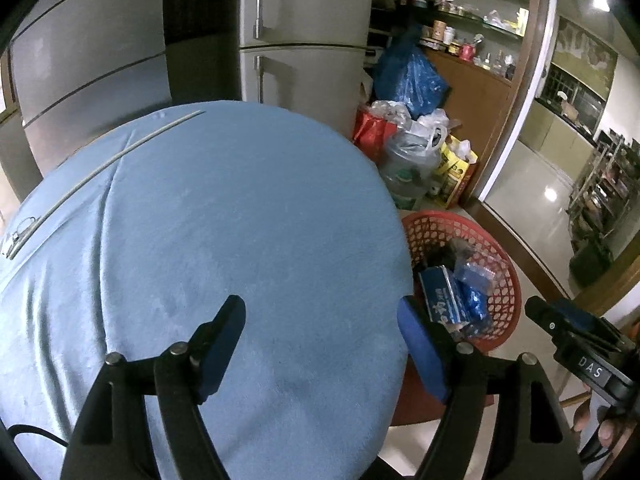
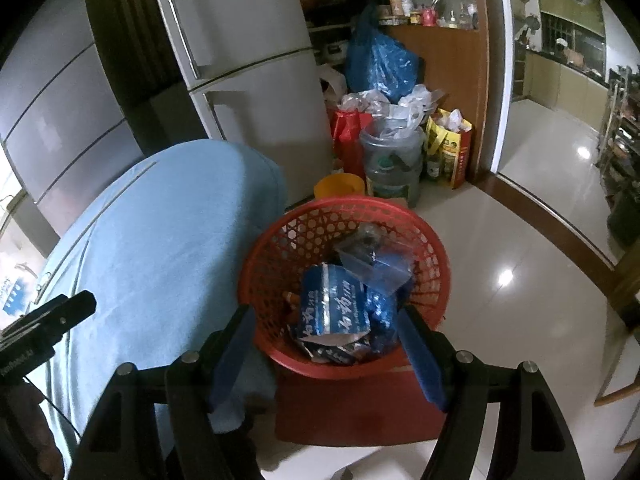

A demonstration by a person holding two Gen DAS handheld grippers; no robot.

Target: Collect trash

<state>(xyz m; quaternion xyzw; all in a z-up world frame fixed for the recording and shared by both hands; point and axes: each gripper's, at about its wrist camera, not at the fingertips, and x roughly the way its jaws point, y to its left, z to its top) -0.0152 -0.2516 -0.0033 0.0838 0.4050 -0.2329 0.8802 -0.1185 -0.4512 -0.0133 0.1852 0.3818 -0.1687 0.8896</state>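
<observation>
Here the left gripper [image 1: 322, 344] hangs over a table draped in a light blue cloth [image 1: 224, 216], its jaws spread apart with nothing between them but bare cloth. The right gripper [image 2: 326, 354] also stands with its jaws apart and empty, pointing down at a red basket [image 2: 434, 264] that sits on a red stool [image 2: 352, 412] just beside the table's edge. The trash lies inside that basket: a blue and white packet [image 2: 334, 304] on top near the front, a clear plastic bag [image 2: 372, 260] behind it, and a crinkled blue wrapper [image 2: 380, 312] to its right. In the right wrist view the packet shows between and just beyond the two blue pads [image 2: 420, 356], apart from them. From the left wrist view the basket [image 1: 500, 276] is off to the right of the gripper, past the table edge. Beyond stand a grey fridge [image 2: 248, 92] and a heap of bags [image 2: 380, 64] on the floor.
</observation>
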